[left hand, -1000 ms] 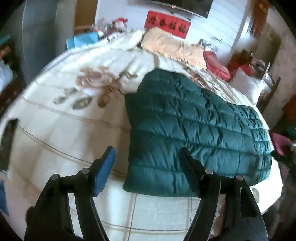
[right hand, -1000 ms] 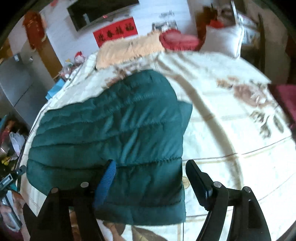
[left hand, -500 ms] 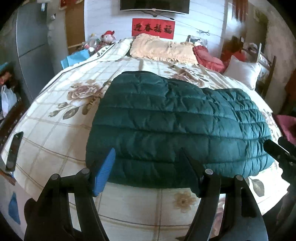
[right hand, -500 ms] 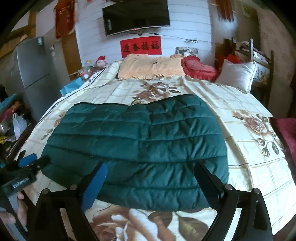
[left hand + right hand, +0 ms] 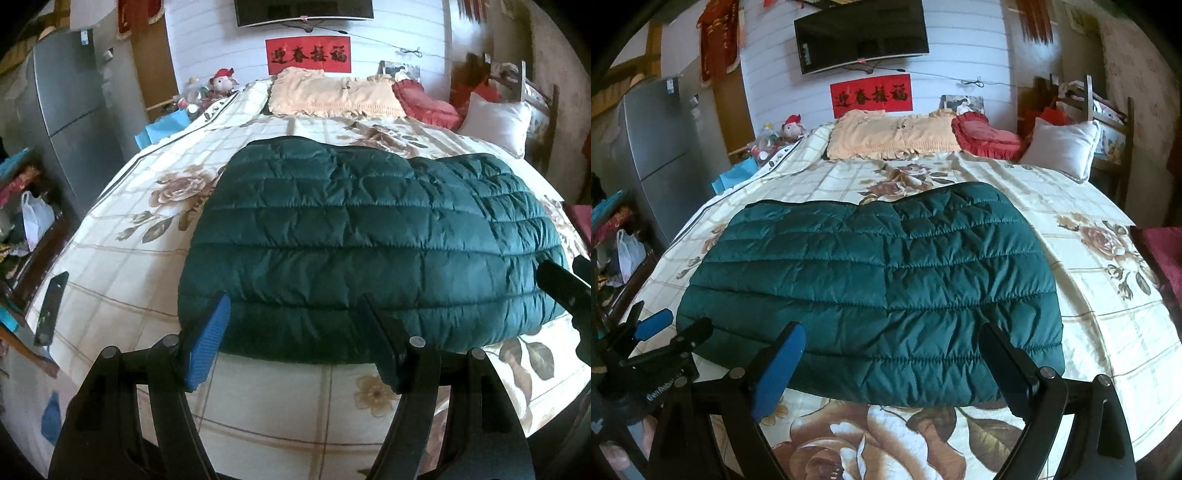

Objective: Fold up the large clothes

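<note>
Green quilted jacket [image 5: 369,243] lies folded on the bed [image 5: 122,266] beyond both grippers' wide, empty jaws.

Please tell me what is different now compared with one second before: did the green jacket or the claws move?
Both claws swung round from slanted side views to face the bed head squarely. The left claw and right claw were open and empty before and are so now, near the front edge of the green jacket. The jacket stayed folded flat on the floral bedspread; nothing was taken or released.
</note>
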A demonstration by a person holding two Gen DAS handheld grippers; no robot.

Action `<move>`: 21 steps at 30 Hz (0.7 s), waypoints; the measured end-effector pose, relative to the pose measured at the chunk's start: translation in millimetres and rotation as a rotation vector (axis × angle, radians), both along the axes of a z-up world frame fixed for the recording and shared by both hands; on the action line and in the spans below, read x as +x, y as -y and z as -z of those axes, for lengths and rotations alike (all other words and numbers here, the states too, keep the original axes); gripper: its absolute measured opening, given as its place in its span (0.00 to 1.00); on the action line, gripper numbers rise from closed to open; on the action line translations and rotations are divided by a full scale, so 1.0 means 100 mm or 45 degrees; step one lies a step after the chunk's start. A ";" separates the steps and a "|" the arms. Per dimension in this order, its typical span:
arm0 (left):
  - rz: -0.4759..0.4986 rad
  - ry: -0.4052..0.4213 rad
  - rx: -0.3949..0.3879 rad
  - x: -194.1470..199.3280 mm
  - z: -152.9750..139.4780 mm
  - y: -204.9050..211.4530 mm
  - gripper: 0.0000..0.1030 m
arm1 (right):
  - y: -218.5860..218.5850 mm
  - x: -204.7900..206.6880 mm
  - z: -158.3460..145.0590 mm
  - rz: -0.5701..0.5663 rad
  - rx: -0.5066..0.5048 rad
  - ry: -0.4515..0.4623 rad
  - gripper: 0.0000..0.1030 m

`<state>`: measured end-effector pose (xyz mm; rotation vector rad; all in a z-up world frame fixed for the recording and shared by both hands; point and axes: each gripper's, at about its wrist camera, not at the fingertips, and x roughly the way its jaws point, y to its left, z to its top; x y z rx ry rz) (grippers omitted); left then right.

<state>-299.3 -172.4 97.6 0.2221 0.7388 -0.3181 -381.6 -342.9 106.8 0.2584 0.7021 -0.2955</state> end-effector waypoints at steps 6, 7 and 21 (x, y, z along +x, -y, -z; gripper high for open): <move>0.011 0.004 -0.037 -0.01 -0.02 -0.02 0.69 | -0.01 -0.01 0.01 0.010 -0.008 -0.003 0.91; 0.011 0.003 -0.041 -0.01 -0.02 -0.03 0.69 | -0.01 -0.01 0.02 0.011 -0.008 -0.005 0.91; 0.004 0.008 -0.061 -0.03 -0.04 -0.04 0.69 | -0.09 0.02 0.04 -0.012 -0.020 -0.014 0.91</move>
